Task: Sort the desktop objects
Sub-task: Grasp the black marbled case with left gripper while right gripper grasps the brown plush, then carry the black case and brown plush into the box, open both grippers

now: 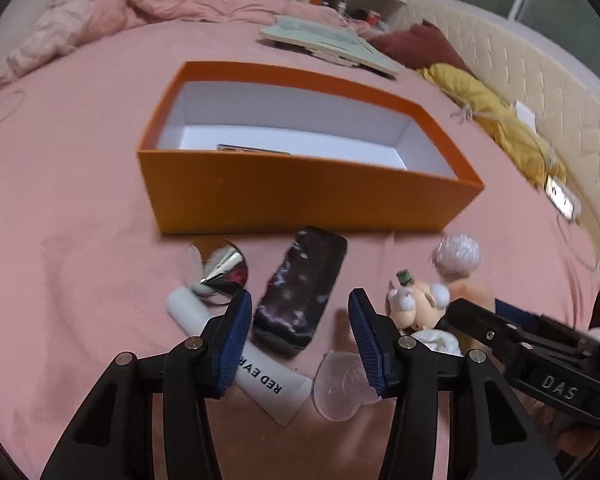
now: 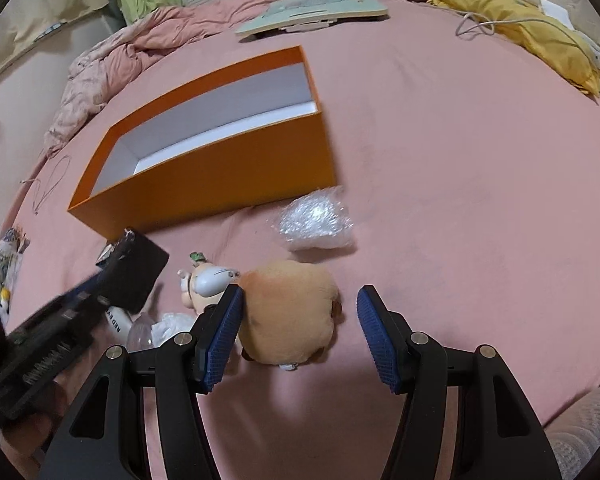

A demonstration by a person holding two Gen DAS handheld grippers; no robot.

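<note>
An orange box (image 1: pixel 300 200) with a white inside stands open on the pink bed, with a thin shiny item (image 1: pixel 252 148) on its floor. In front of it lie a black case (image 1: pixel 300 292), a white tube (image 1: pixel 268 384), a silver cone (image 1: pixel 224 272), a clear plastic disc (image 1: pixel 340 388) and a small figurine (image 1: pixel 416 300). My left gripper (image 1: pixel 300 296) is open, its fingers either side of the black case, with a gap at the right pad. My right gripper (image 2: pixel 300 292) is open over a tan plush toy (image 2: pixel 288 316), whose right side is clear of the right pad.
A wad of bubble wrap (image 2: pixel 316 220) lies right of the box. A teal board (image 2: pixel 312 12) sits at the far side, with a crumpled pink duvet (image 2: pixel 100 68) on the left. Yellow cloth (image 2: pixel 520 20) and a white cable (image 2: pixel 476 24) lie at the far right by the headboard.
</note>
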